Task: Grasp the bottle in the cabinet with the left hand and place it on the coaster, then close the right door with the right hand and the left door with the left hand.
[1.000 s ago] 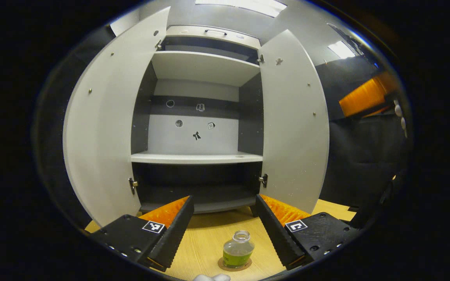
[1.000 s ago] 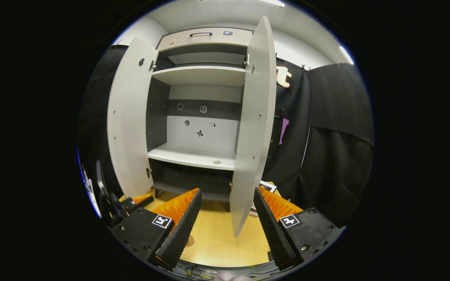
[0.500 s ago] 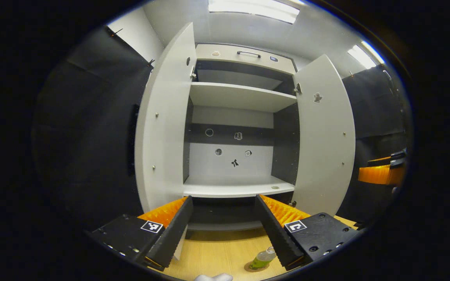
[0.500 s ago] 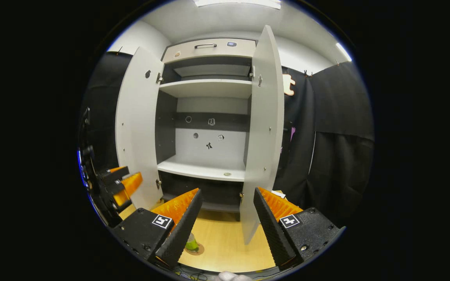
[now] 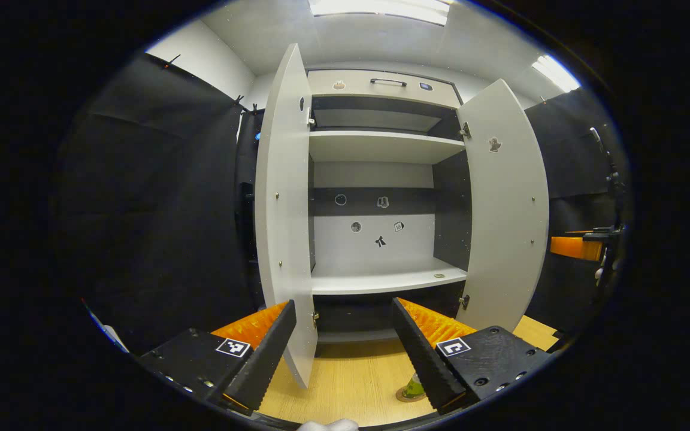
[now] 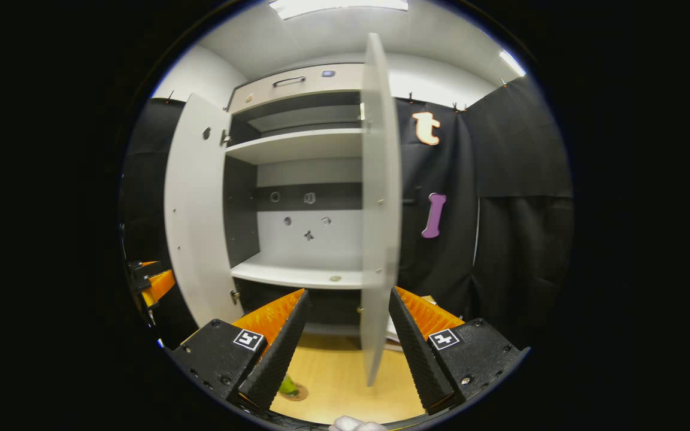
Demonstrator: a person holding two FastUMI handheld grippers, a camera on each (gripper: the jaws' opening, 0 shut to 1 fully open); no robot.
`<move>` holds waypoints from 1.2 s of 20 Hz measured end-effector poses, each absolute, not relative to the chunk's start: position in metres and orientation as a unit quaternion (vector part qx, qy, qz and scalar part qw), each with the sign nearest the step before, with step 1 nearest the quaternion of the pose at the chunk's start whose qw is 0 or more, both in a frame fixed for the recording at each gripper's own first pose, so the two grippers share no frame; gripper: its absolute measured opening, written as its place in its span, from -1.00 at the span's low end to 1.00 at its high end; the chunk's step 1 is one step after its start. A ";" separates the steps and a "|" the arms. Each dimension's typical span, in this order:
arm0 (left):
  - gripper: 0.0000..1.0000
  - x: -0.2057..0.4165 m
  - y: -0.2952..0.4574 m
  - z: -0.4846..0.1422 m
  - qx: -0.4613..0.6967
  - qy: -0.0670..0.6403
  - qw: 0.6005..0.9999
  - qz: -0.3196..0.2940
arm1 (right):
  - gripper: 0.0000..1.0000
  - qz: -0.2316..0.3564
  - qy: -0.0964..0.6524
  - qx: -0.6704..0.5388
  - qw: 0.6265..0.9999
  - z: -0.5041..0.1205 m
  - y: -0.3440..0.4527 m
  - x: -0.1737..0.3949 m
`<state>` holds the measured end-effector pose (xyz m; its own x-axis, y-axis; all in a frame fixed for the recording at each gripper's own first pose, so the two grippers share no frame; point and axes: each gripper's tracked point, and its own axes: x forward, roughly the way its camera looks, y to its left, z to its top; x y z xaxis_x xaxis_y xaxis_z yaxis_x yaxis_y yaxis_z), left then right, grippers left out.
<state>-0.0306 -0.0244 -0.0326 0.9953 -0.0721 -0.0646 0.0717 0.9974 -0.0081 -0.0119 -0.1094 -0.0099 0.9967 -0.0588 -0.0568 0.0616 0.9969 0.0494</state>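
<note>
The white cabinet [image 5: 381, 278] stands on the wooden table with both doors swung out. The small bottle [image 5: 415, 385] with green liquid stands on the round coaster [image 5: 406, 395], half hidden behind one finger of my left gripper [image 5: 342, 303]. That gripper is open and holds nothing; the left door [image 5: 282, 209] hangs edge-on just ahead of it. My right gripper [image 6: 348, 292] is open too, with the right door [image 6: 378, 209] edge-on in front of its fingers. The bottle [image 6: 288, 387] also peeks out low on the left in the right gripper view.
The cabinet shelves [image 5: 381, 146] are bare apart from small stickers on the back panel. The right door [image 5: 510, 203] and the right gripper [image 5: 572, 246] show at the right of the left gripper view. The left door [image 6: 192, 209] and the left gripper [image 6: 153, 284] sit left in the right gripper view. Black cloth walls stand on both sides.
My left gripper has pulled back and swung left from the bottle, which stays on the coaster. My right gripper has shifted right, so the right door now looks edge-on. Both stay open.
</note>
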 end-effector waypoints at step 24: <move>0.94 -0.040 -0.117 0.004 -0.028 0.036 0.999 0.025 | 0.63 0.074 0.022 0.048 0.996 0.025 -0.209 0.091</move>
<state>-0.0403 -0.1174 0.0038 0.9962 0.0488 -0.0726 -0.0527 0.9972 -0.0531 0.0906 -0.2088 0.0247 0.9881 0.1494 -0.0375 -0.1451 0.9844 0.0991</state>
